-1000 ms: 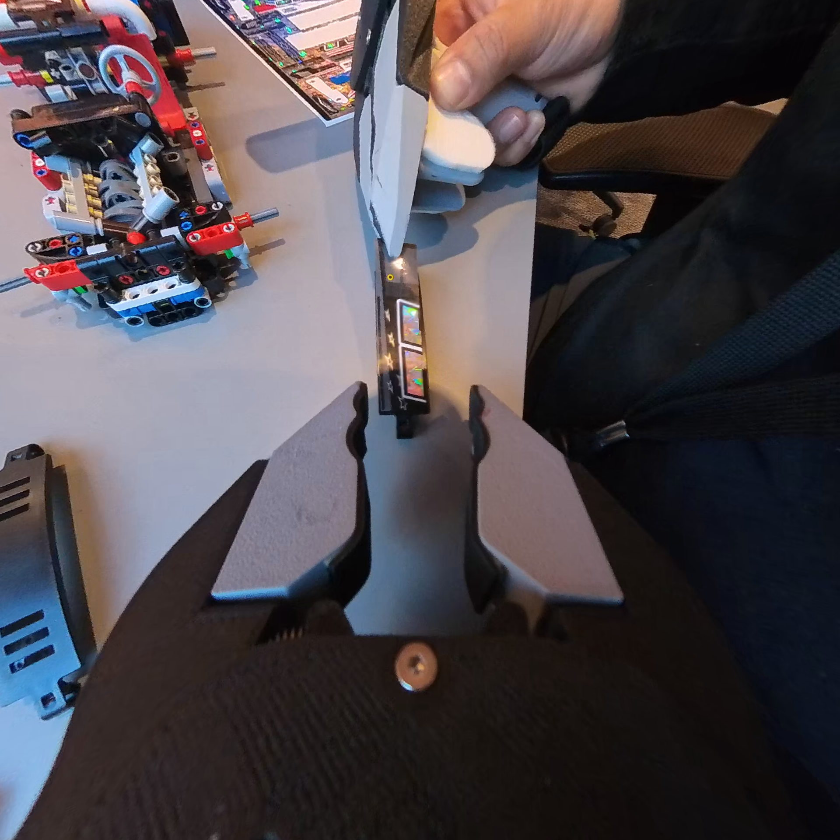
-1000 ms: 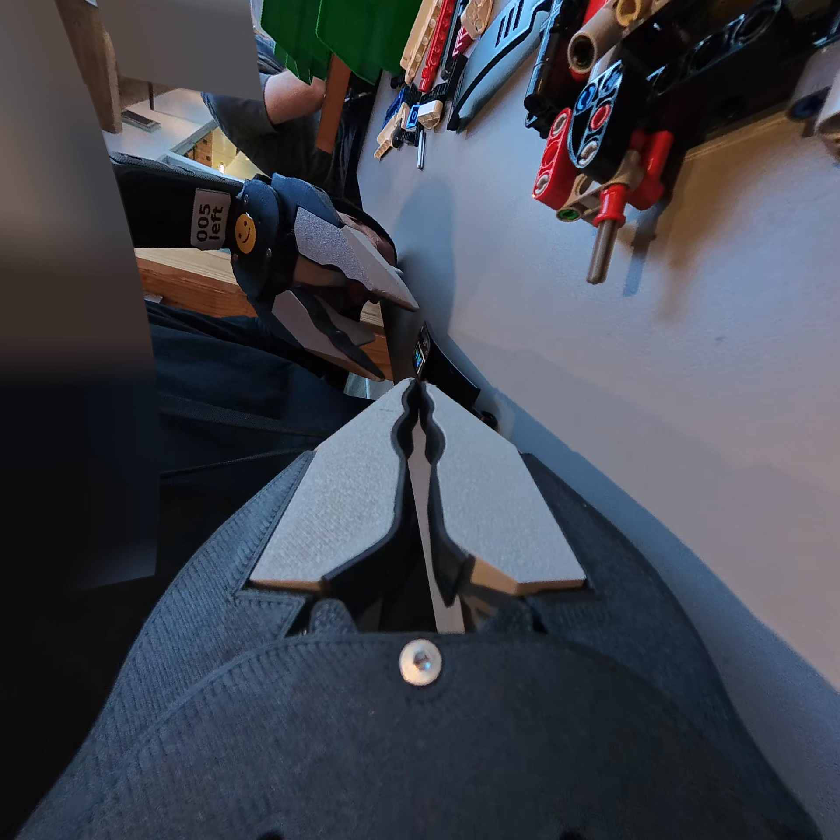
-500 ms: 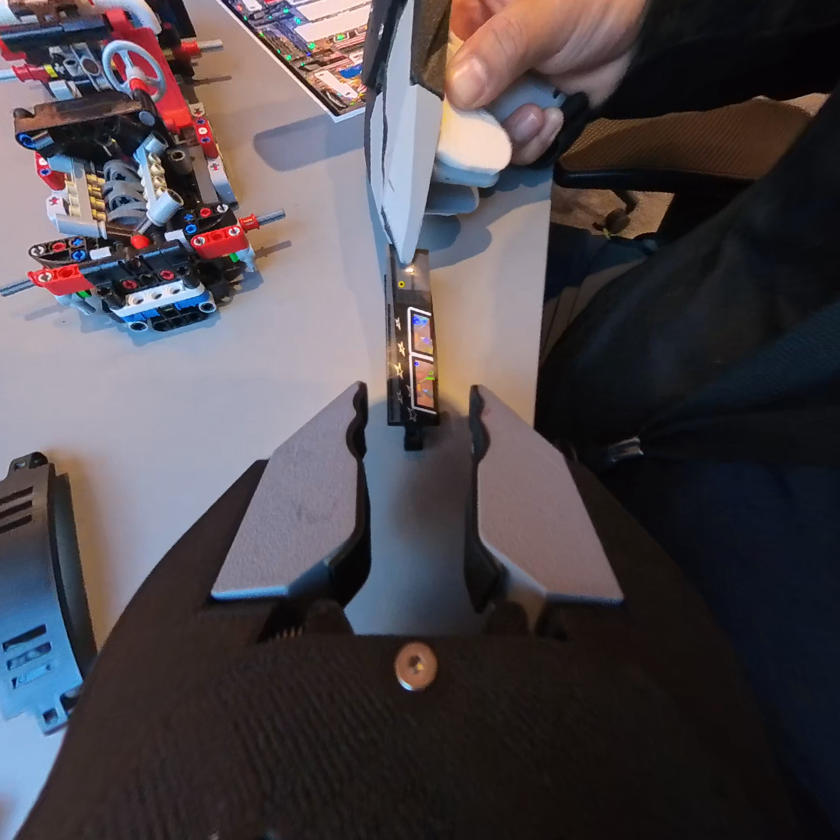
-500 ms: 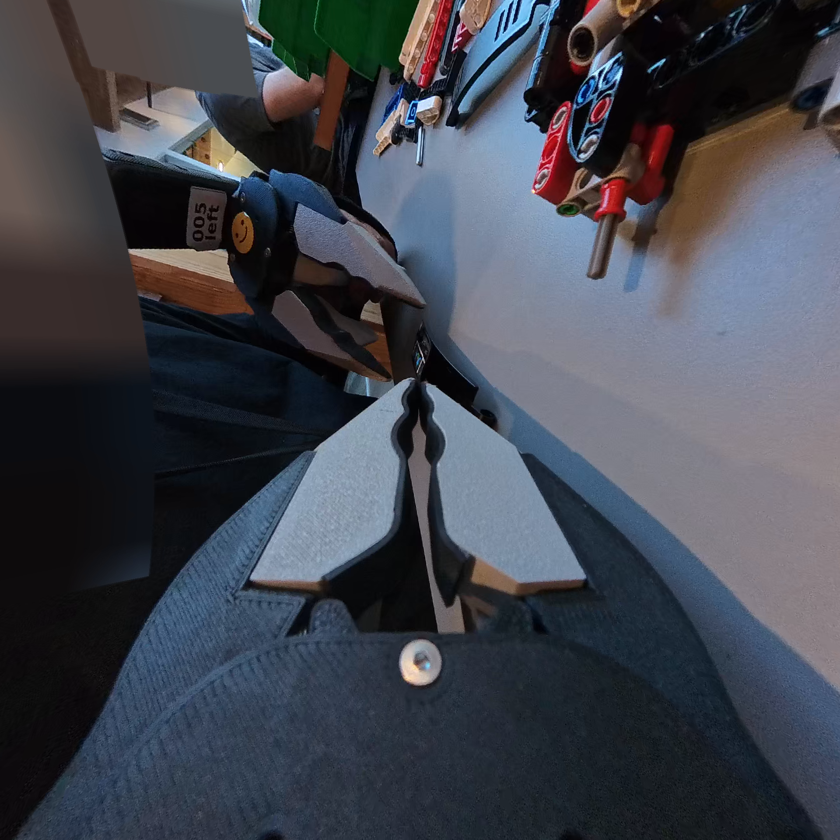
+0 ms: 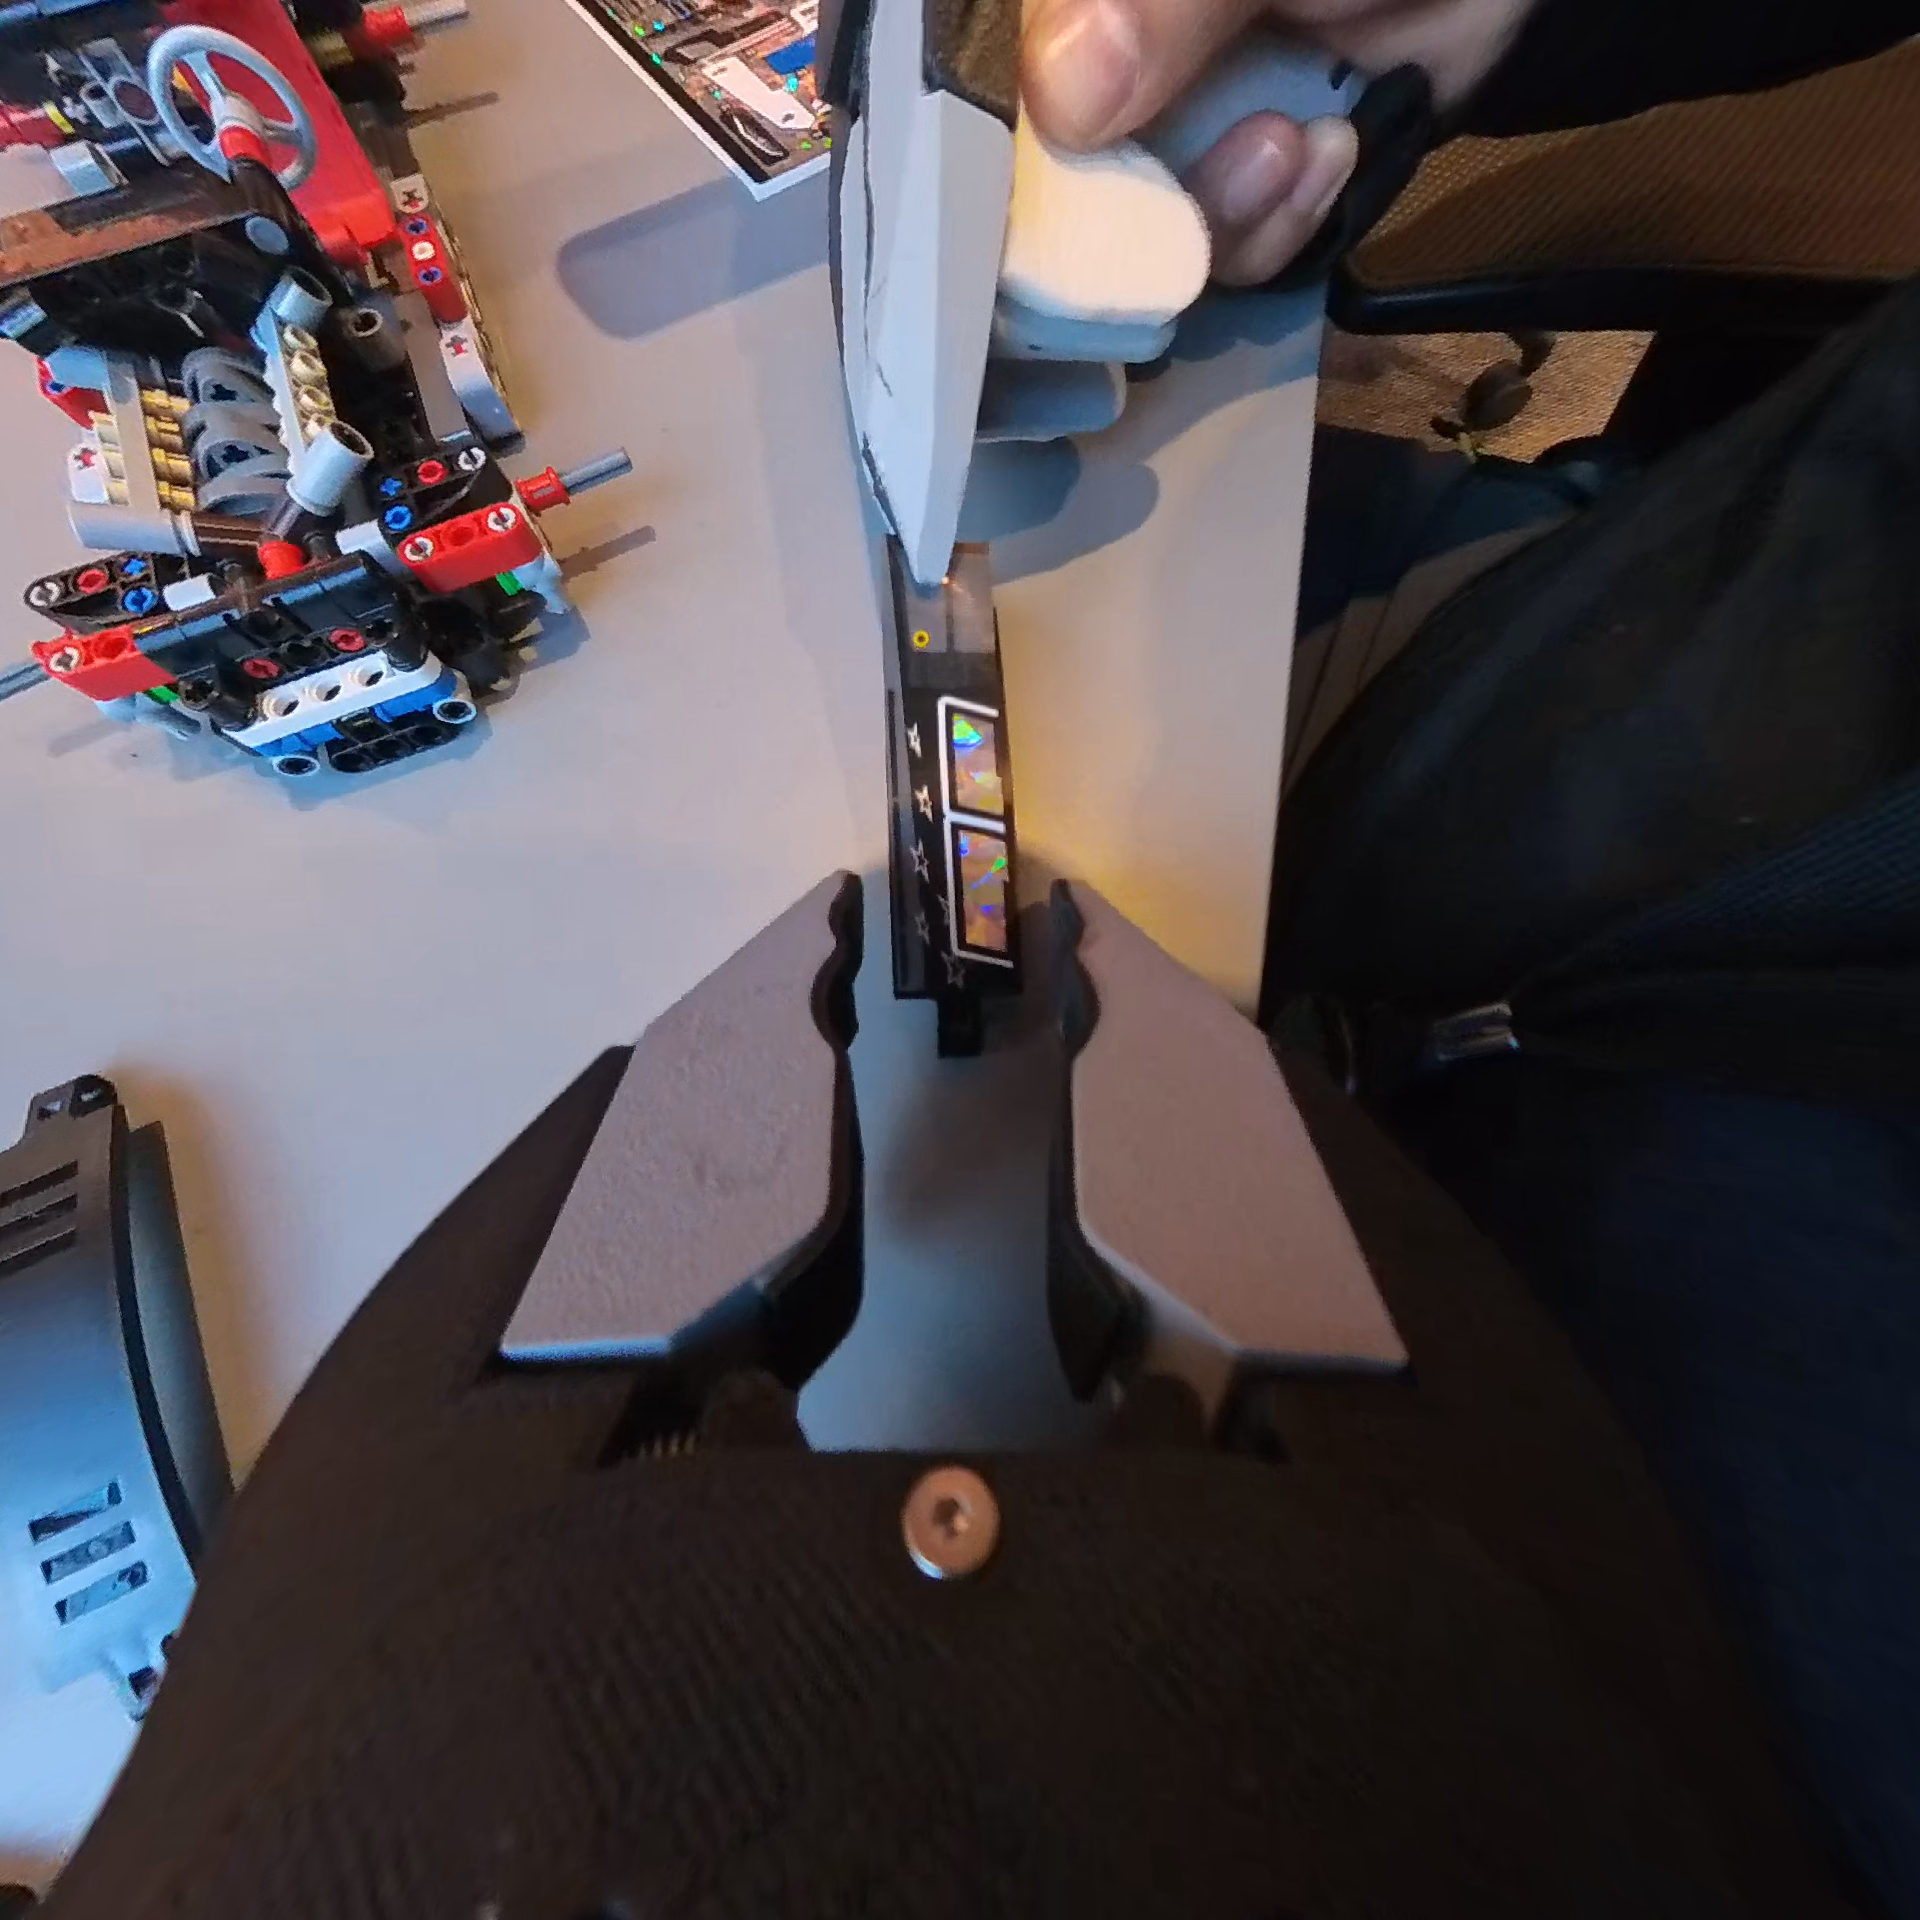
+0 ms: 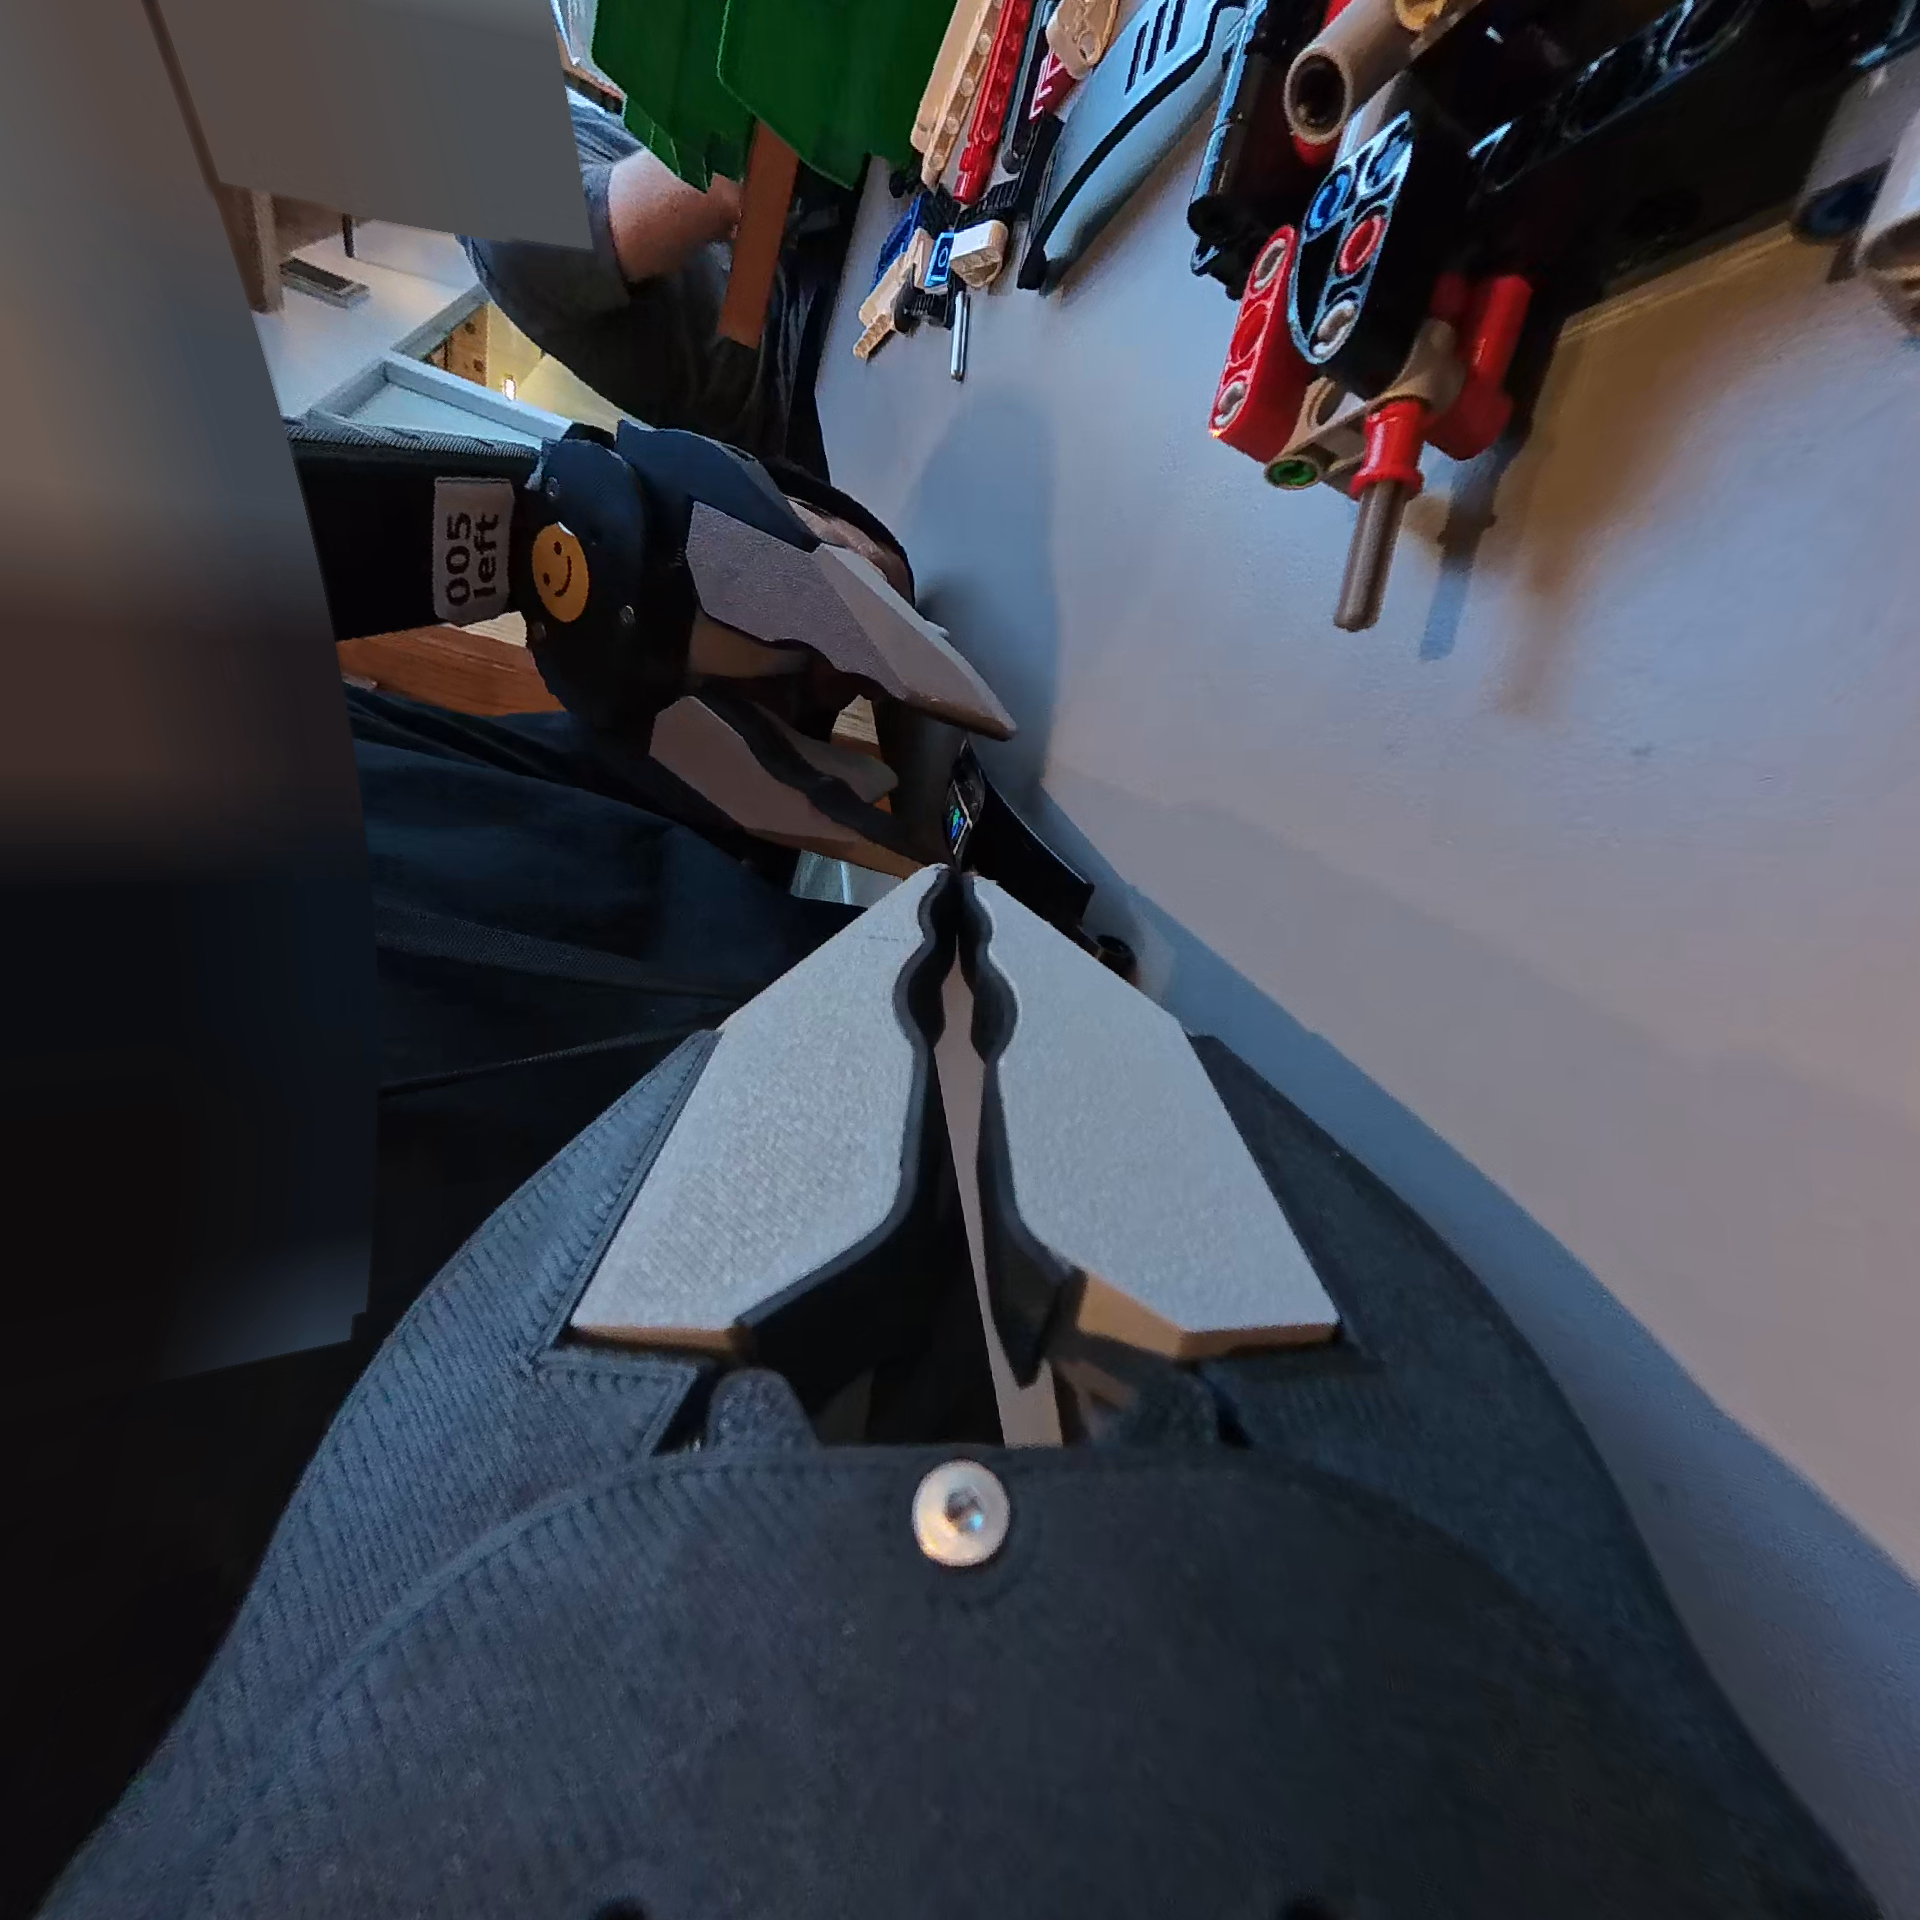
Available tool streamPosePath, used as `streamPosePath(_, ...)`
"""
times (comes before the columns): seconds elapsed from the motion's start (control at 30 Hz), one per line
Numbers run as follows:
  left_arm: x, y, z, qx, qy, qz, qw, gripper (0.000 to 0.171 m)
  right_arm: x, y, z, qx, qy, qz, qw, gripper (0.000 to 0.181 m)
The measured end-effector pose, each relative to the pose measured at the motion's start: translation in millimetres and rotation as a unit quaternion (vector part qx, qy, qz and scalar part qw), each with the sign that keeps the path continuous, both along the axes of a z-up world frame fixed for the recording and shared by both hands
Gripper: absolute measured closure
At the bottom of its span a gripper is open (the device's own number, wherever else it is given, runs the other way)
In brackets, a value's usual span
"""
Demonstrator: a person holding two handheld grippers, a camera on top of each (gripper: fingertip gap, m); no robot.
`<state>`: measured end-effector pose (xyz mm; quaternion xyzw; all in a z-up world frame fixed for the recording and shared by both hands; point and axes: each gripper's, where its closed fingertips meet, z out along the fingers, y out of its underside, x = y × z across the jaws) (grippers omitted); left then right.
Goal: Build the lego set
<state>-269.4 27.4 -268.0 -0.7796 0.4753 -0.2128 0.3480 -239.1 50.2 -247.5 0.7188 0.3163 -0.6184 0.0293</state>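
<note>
A long black panel (image 5: 951, 810) with shiny holographic stickers and small stars is held near the table's right edge. My right gripper (image 5: 920, 540) comes in from above and is shut on its far end. My left gripper (image 5: 954, 914) is open, and the panel's near end sits between its fingertips with a small gap on each side. In the right wrist view my right gripper (image 6: 956, 883) is shut, with the panel (image 6: 1003, 831) just past its tips. The left gripper (image 6: 914, 769) shows there too, jaws apart around the panel.
A partly built red, black and grey car chassis (image 5: 260, 468) stands at the left, also in the right wrist view (image 6: 1382, 260). An instruction booklet (image 5: 727, 73) lies beyond. A grey and black curved panel (image 5: 73, 1351) lies near left. Several loose parts (image 6: 966, 187) lie farther off. The table edge (image 5: 1288, 623) is close on the right. Spacing between my two grippers at the tips: around 5 cm.
My left gripper has moved forward, so the panel's near end now lies between its fingertips, and its jaws have narrowed a little. The right gripper keeps hold of the panel.
</note>
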Motion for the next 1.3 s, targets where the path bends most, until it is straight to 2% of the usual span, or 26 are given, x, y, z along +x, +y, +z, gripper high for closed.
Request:
streamPosePath(0.2, 0.9, -1.4, -3.3, 0.008, 0.016, -0.003, 1.000, 0.148, 0.9, 0.0, -1.1, -0.001, -0.004, -0.002, 1.000, 0.181)
streamPosePath(0.83, 0.2, 3.0, -3.9, 0.012, 0.020, 0.025, 0.999, 0.149, 3.8, 0.8, -2.8, 0.004, -0.013, -0.013, 1.000, 0.181)
streamPosePath(1.3, 0.7, 4.6, -2.7, 0.027, 0.025, 0.026, 0.999, 0.149, -3.7, -9.1, 18.7, -0.008, 0.033, 0.009, 0.999, 0.181)
